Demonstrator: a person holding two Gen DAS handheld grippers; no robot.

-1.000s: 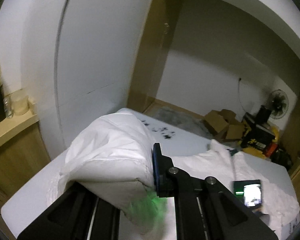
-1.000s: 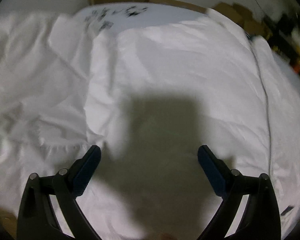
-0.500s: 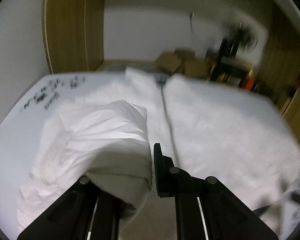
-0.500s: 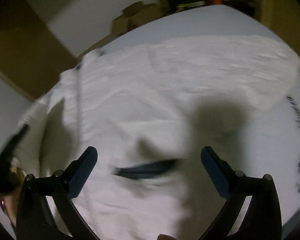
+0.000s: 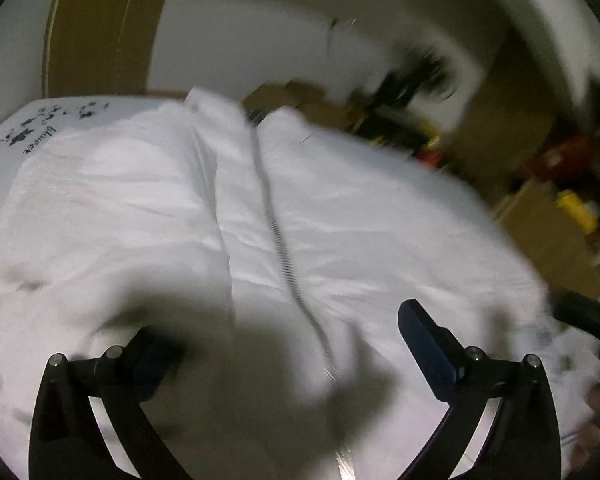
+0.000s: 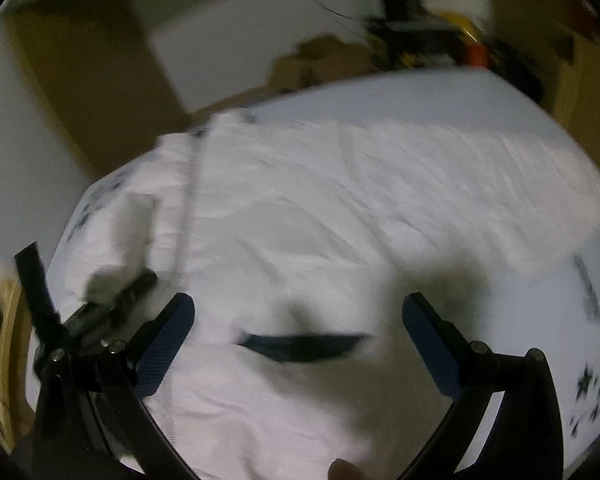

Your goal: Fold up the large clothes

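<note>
**Sleeve fold released; both grippers free over the garment**

Status. The white jacket (image 5: 340, 216) lies flat on the table (image 6: 500, 112), zipper (image 5: 272, 216) running away from the fingers along the garment's centre line. The left gripper (image 5: 284, 344) has just been opening: its fingers are now spread wide with nothing pinched, and fabric lies below and ahead of them, not between the pads. To the left of those fingers a folded-in panel (image 5: 120, 200) rests on the jacket body, its edge just beside the zipper. The right gripper (image 6: 298, 340) also has its fingers spread wide and holds nothing; a dark strip (image 6: 300, 346), too blurred to identify, lies on the cloth between them.

Step in hand. Judged from the layout, one side fold has been laid down and released; the opposite side appears unfolded.

Next move. Likely requirements:
1. Locate the outer edge or sleeve on the far right of the left fingers.
2. Pinch a single layer only.
3. Carry it toward the zipper without dragging the laid panel.
</note>
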